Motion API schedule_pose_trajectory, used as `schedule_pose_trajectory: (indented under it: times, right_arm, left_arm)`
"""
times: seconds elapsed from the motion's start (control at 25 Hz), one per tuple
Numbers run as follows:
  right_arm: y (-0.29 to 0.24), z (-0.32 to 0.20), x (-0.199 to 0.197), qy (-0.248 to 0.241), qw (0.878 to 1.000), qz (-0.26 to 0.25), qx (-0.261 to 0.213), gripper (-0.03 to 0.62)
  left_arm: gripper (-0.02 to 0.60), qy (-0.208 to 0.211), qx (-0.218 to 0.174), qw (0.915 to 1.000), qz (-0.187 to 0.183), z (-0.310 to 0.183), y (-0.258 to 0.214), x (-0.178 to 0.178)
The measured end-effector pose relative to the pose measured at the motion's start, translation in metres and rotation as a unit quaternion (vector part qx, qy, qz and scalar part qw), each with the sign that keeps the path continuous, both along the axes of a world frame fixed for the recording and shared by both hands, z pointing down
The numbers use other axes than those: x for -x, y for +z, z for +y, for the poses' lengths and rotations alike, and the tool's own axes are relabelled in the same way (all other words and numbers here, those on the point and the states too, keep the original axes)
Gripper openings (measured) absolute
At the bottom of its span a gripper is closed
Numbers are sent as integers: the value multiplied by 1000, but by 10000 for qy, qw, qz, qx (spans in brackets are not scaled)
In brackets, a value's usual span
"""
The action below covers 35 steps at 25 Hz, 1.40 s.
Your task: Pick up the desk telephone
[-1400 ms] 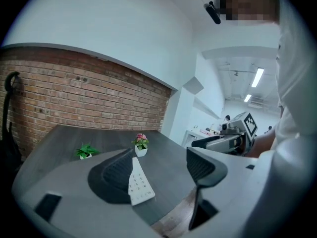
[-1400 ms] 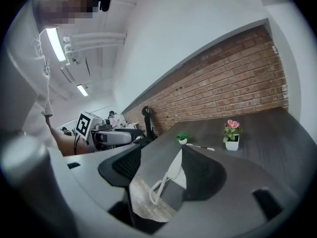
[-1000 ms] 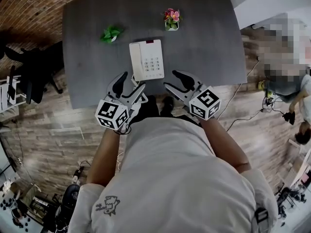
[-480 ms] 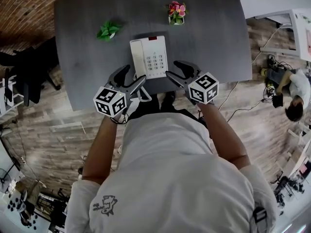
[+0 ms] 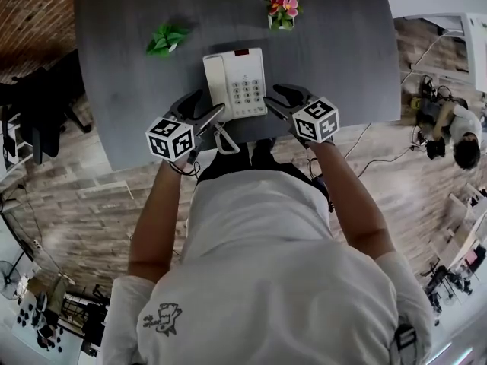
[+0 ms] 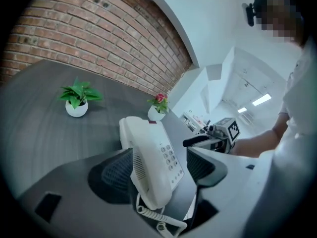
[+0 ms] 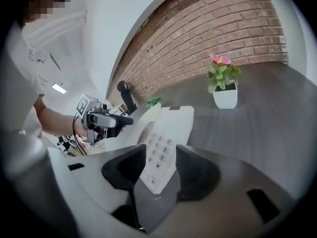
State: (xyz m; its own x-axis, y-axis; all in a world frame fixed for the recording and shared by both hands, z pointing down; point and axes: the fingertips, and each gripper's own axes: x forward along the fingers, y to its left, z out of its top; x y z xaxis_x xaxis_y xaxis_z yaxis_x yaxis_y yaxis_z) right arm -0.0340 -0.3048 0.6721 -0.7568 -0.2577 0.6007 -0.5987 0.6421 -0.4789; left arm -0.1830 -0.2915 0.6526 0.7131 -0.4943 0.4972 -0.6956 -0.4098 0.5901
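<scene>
Left claw (image 5: 204,106) (image 6: 158,165): jaws wide apart and gripping nothing. In the left gripper view the near left corner of the desk telephone (image 5: 236,82) (image 6: 148,157) sits between them. The outer pad is just beside the handset (image 6: 136,152) side and I can't tell if it touches. The inner pad is clearly apart from the keypad (image 6: 171,160) face.

Right claw (image 5: 280,97) (image 7: 163,167): jaws part open and closing. The phone's near right corner (image 7: 166,128) is between them, the pads aren't pressing on it yet, and nothing is held.

Both claws point forward and down, one at each near corner of the phone. My guess is that's because the body is too wide for one claw, so each takes a side edge for a two-sided lift. The step looks like final approach or start of the grasp, and the phone isn't lifted.

The telephone lies flat on the dark grey surface (image 5: 122,90), about mid-width and close to the near edge. The handset is in its cradle on the left, the keypad is on the right, and there's a red mark at the far end. The coiled cord (image 6: 158,219) trails off the near end over the surface edge, right under the left claw, and could snag on a jaw.

Farther back on the surface are a green potted plant (image 5: 166,40) (image 6: 77,100) at far left and a pink-flowered plant (image 5: 283,7) (image 7: 223,81) at far right. Both are well apart from the phone and out of the way. A brick wall (image 6: 89,29) is behind.
</scene>
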Motion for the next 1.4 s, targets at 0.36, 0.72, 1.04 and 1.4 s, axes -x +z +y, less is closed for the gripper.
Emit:
schedule_pose_trajectory:
  times: [0.36, 0.72, 1.04, 1.4]
  right_arm:
    - [38, -9, 0, -33, 9983, -43, 577, 156]
    - [56, -6, 9, -275, 9932, -258, 1102, 126]
    - [58, -6, 12, -339, 9881, -573, 1386, 94]
    - [59, -7, 12, -391, 9841, -730, 1568, 89]
  left_arm:
    - [354, 117, 421, 9988, 227, -3, 41, -3]
    - [353, 215, 623, 9954, 690, -9, 54, -10]
    - [336, 204, 830, 9913, 1005, -9, 63, -11]
    - [337, 277, 934, 9893, 1083, -9, 65, -12]
